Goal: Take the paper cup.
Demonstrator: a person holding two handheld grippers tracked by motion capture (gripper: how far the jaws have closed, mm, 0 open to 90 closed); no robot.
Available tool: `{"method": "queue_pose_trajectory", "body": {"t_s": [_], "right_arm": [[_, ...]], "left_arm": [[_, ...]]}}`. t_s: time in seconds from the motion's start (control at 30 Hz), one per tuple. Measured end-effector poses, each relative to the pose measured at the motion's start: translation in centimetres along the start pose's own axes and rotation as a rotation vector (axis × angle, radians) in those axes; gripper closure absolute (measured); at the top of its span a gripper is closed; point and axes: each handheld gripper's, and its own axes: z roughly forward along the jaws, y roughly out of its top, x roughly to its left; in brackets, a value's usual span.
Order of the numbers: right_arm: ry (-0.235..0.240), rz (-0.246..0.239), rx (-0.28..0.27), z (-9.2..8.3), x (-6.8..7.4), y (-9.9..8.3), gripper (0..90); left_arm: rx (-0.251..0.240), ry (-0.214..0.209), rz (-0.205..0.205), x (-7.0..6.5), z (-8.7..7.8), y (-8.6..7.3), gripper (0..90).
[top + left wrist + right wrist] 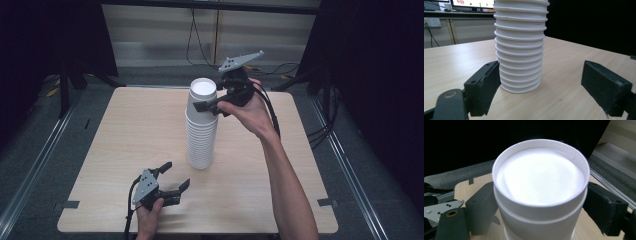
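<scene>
A tall stack of white paper cups (202, 127) stands near the middle of the counter (125, 130). The right hand-held gripper (206, 106) has its jaws on either side of the top cup (540, 187), just under the rim; they look pressed to the wall, though the contact itself is hard to make out. That cup is still nested, so lifting it free is not yet done. The left hand-held gripper (175, 177) rests wide open near the front edge, holding nothing. Its own view shows the ribbed lower rims of the stack (520, 50) between the spread jaws, while the right gripper view looks down into the top cup's bare white inside.
</scene>
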Motion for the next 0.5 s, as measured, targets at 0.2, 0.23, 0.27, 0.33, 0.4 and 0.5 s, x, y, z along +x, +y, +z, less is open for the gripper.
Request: {"method": "queue_pose_trajectory", "body": {"t_s": [0.2,0.23,0.27,0.33,0.4,0.5], "right_arm": [[0.008,-0.005,0.032,0.60,-0.05,0.16,16.7],[0.010,-0.005,0.034,0.66,-0.08,0.17,16.7],[0.010,-0.006,0.036,0.68,-0.08,0.20,16.8],[0.009,-0.008,0.042,0.69,-0.05,0.27,16.7],[0.005,-0.009,0.053,0.73,0.02,0.30,16.2],[-0.002,-0.020,0.059,0.88,0.12,0.39,16.4]], "left_arm": [[0.002,-0.003,0.003,-0.01,-0.02,0.00,15.7],[0.002,-0.003,0.003,-0.01,-0.02,0.00,15.7],[0.000,-0.003,0.004,0.00,-0.01,0.00,15.7],[0.002,-0.004,0.003,-0.01,-0.02,0.00,15.7],[0.002,-0.003,0.003,-0.02,-0.02,0.00,15.6],[-0.001,-0.002,0.000,-0.04,-0.01,-0.01,15.6]]}}
